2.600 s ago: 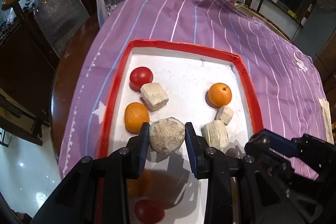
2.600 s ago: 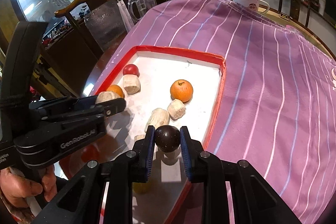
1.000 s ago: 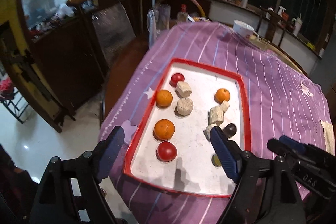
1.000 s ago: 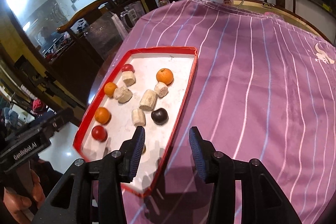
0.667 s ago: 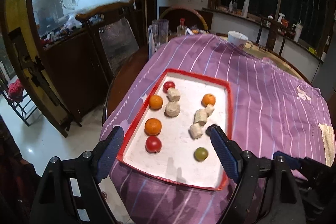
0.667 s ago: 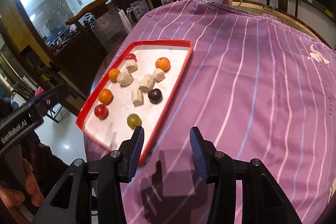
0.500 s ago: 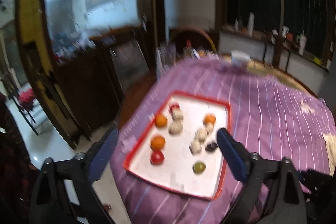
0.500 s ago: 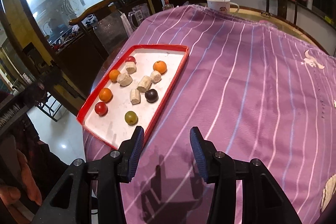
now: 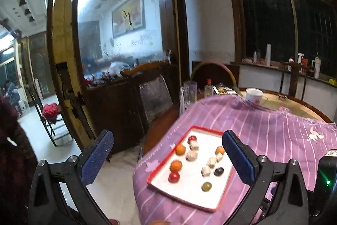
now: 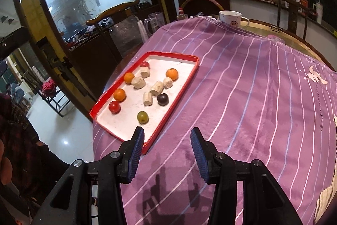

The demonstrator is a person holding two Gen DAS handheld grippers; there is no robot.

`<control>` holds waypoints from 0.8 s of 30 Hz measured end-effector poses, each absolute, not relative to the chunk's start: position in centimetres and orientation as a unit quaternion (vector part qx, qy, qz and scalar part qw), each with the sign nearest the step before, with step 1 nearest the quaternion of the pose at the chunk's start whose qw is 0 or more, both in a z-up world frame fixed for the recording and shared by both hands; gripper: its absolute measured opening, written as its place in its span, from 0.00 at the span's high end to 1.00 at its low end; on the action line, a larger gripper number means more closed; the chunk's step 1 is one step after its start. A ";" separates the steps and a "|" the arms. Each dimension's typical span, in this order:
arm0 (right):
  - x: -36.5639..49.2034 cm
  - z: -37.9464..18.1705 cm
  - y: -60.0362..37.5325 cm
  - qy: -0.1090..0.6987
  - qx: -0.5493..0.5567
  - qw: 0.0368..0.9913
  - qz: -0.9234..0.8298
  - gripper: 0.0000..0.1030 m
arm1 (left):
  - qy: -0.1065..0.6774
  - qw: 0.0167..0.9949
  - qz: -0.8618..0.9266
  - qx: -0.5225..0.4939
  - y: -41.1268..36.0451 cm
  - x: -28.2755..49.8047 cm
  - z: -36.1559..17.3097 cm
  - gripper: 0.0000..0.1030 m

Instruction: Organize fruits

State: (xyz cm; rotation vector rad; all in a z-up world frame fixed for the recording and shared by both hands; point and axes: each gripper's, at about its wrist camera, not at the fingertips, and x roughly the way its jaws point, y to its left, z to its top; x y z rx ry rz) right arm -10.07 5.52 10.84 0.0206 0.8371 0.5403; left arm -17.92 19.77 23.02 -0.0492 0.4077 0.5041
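Lower centre of both frames, the red tray [image 10: 181, 94] now holds every fruit, dark plum [image 10: 162, 99] and beige lump [image 10: 138, 82] included. Left hand-held gripper [image 9: 168, 158] and right hand-held gripper [image 10: 167, 148] gape empty, pulled well back; sorting looks finished, probably.

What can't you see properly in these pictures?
- Left wrist view: the tray's right rim is partly hidden behind the left gripper's right finger.
- Right wrist view: the tray's near corner sits behind the right gripper's left finger.
- Both views: the pale chunks are too small to tell what they are.
- Left wrist view: the writing on the wall is too blurred to read.
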 end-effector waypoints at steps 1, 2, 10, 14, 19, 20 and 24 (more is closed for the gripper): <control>-10.2 10.8 5.6 0.402 0.008 0.877 0.262 0.51 | 0.211 0.946 0.244 -0.034 20.0 -17.9 22.8 0.00; -10.3 10.7 5.7 0.403 0.007 0.877 0.264 0.51 | 0.222 0.944 0.238 -0.045 20.3 -17.8 22.5 0.00; -11.2 10.0 7.2 0.407 -0.021 0.868 0.283 0.51 | 0.303 0.923 0.224 -0.071 20.9 -16.6 19.4 0.00; -11.4 9.6 7.6 0.411 -0.029 0.864 0.290 0.51 | 0.332 0.914 0.222 -0.072 20.8 -16.2 18.1 0.00; -11.2 9.1 8.1 0.417 -0.032 0.860 0.292 0.51 | 0.350 0.909 0.213 -0.075 21.0 -15.5 17.2 0.00; -11.1 9.0 8.1 0.418 -0.033 0.860 0.292 0.51 | 0.354 0.908 0.210 -0.075 21.0 -15.3 17.0 0.00; -10.8 8.6 8.4 0.425 -0.034 0.856 0.291 0.51 | 0.367 0.904 0.206 -0.075 21.1 -14.7 16.1 0.00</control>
